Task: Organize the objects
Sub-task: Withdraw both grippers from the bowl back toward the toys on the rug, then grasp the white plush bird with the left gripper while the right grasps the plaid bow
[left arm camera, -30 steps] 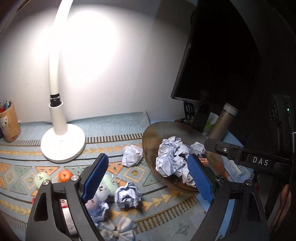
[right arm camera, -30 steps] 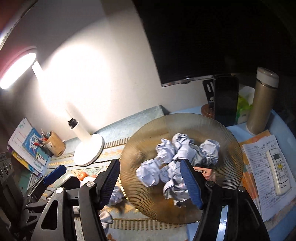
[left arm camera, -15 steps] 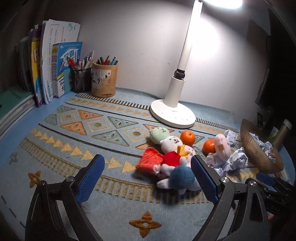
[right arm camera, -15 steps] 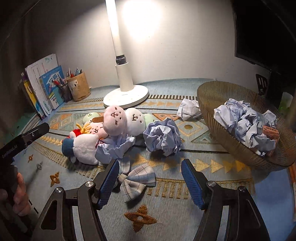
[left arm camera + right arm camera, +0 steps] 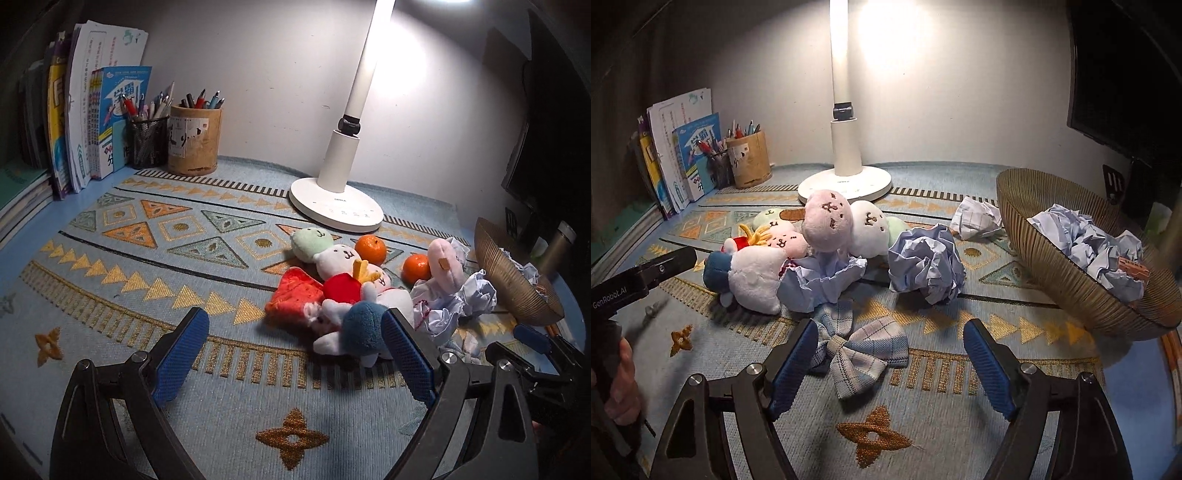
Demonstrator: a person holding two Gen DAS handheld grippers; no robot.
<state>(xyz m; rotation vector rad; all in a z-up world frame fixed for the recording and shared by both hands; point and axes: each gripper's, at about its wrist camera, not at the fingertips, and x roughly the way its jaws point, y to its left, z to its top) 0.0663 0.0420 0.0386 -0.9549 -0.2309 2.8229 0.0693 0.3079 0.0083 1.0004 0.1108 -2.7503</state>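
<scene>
A pile of small plush toys (image 5: 347, 291) lies on the patterned mat, also in the right wrist view (image 5: 798, 243). Two oranges (image 5: 370, 248) sit behind them. Crumpled paper balls (image 5: 925, 262) and a plaid bow (image 5: 864, 350) lie near the toys. A ribbed brown bowl (image 5: 1067, 291) at the right holds several paper balls. My left gripper (image 5: 295, 354) is open and empty, in front of the toys. My right gripper (image 5: 890, 365) is open and empty, low over the bow.
A white desk lamp base (image 5: 336, 206) stands at the back. A pen holder (image 5: 194, 140), a mesh pen cup and upright books (image 5: 92, 122) stand at the back left. A dark monitor (image 5: 1126, 74) and a flask (image 5: 557, 247) are at the right.
Both grippers pulled back from the bowl and swung left a second ago, bringing the toys into view. Since half a second ago both have moved slightly closer to the pile.
</scene>
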